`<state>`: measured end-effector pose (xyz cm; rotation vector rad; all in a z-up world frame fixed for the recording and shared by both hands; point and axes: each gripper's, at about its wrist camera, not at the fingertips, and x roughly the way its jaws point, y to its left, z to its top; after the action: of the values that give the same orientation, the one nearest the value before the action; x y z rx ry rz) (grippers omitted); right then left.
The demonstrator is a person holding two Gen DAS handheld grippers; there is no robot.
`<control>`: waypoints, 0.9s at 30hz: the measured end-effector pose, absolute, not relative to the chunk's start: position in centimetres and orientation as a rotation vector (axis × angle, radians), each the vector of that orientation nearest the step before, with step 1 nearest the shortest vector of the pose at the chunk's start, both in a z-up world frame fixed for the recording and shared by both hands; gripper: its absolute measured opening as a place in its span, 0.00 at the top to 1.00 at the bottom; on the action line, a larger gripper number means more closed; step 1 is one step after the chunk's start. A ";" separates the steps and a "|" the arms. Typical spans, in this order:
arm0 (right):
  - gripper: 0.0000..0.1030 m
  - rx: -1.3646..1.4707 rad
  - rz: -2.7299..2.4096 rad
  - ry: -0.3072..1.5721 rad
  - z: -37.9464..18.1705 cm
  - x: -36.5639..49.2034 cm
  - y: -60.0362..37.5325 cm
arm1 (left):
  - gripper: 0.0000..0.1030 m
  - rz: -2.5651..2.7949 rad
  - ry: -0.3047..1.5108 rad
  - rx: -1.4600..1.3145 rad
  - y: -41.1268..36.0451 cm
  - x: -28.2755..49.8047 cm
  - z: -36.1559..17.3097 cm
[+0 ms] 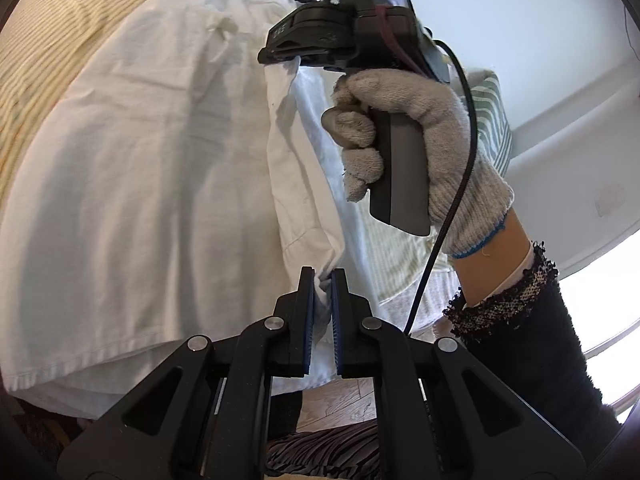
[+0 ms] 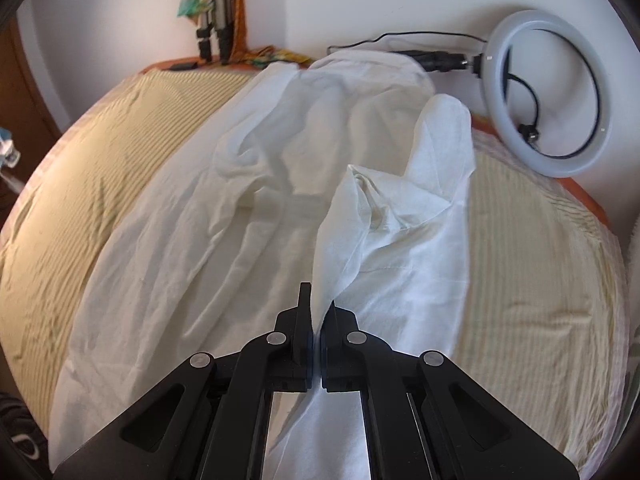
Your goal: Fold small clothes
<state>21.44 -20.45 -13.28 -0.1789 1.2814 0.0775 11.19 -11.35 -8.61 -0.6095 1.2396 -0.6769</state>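
A white garment (image 1: pixel 152 184) lies spread over a bed with a yellow striped cover (image 1: pixel 52 40). My left gripper (image 1: pixel 322 276) is shut on a bunched edge of the cloth, which shows between its blue pads. Farther off in the left wrist view, a gloved hand (image 1: pixel 420 140) holds the right gripper (image 1: pixel 298 53), shut on the same raised edge. In the right wrist view, the right gripper (image 2: pixel 320 300) pinches a lifted fold of the white garment (image 2: pixel 380 216), with the rest spread flat below.
A ring light (image 2: pixel 548 96) with its cable lies at the bed's far right edge. Tripod legs (image 2: pixel 216 36) and a colourful cloth stand against the white wall behind. The striped cover (image 2: pixel 532 280) lies bare right of the garment. Wooden floor (image 1: pixel 340 400) shows under the left gripper.
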 end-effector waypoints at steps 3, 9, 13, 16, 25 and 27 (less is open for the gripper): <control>0.96 -0.195 0.093 1.297 -14.1 21.2 -19.9 | 0.94 -0.666 1.252 -0.600 -11.1 11.1 -8.8; 0.79 0.009 0.215 1.283 -11.9 20.0 -22.1 | 0.94 -0.666 1.252 -0.563 -11.3 11.4 -8.5; 0.78 0.094 0.142 1.252 -8.9 17.6 -24.7 | 0.94 -0.667 1.246 -0.529 -11.3 11.1 -8.0; 0.67 0.145 0.087 1.250 -7.1 14.1 -26.9 | 0.94 -0.686 1.258 -0.507 -10.5 11.0 -7.8; 0.61 0.373 0.074 1.320 -7.3 2.1 -30.9 | 0.63 -0.736 1.134 -0.375 -9.9 9.9 -4.0; 0.61 0.453 0.113 1.329 -7.9 0.9 -31.2 | 0.62 -0.752 1.083 -0.340 -9.2 9.9 -2.8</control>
<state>0.92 -31.15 -7.92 0.4530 1.3288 0.1129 9.89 -9.23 -2.79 -0.3400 1.0828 -0.7522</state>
